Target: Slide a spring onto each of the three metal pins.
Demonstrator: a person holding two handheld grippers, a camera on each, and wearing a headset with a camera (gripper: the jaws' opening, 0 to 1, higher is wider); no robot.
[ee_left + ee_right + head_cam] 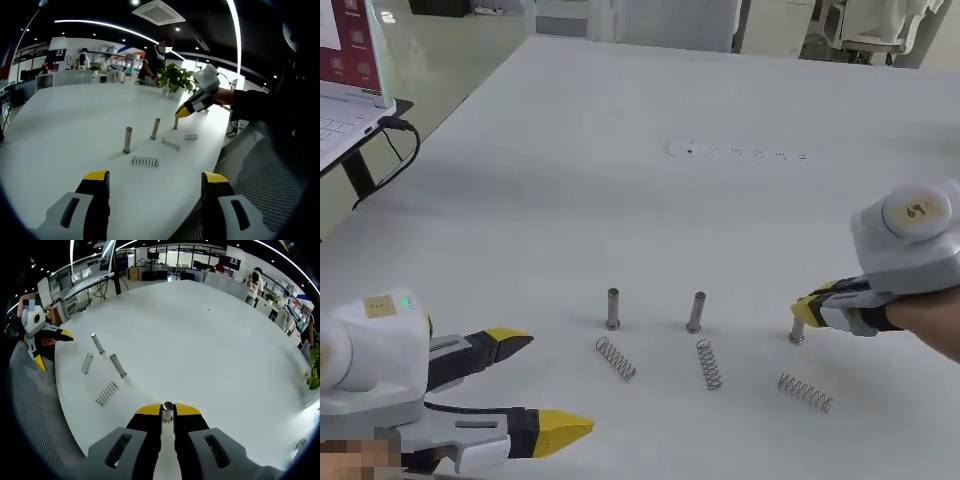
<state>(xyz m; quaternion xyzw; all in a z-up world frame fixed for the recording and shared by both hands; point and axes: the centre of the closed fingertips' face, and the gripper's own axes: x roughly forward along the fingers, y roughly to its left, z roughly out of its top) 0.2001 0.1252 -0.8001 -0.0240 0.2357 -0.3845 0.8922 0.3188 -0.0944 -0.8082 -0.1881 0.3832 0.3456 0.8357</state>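
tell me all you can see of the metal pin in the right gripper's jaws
The short grey metal pin is a plain cylinder with a flat round top. It stands upright on the white table, rightmost of three in the head view, its shaft bare. The right gripper, yellow-tipped, is shut on its upper part.

Left gripper (560, 385): lower left of the head view, pointing right, yellow-tipped jaws spread wide apart with nothing between them. Right gripper (800, 305): right of centre at mid-height in the head view, pointing left, jaws closed on the top of a pin (797, 332), whose head shows pinched between the yellow tips in the right gripper view. Forearm (932, 325): enters from the right edge behind the right gripper.
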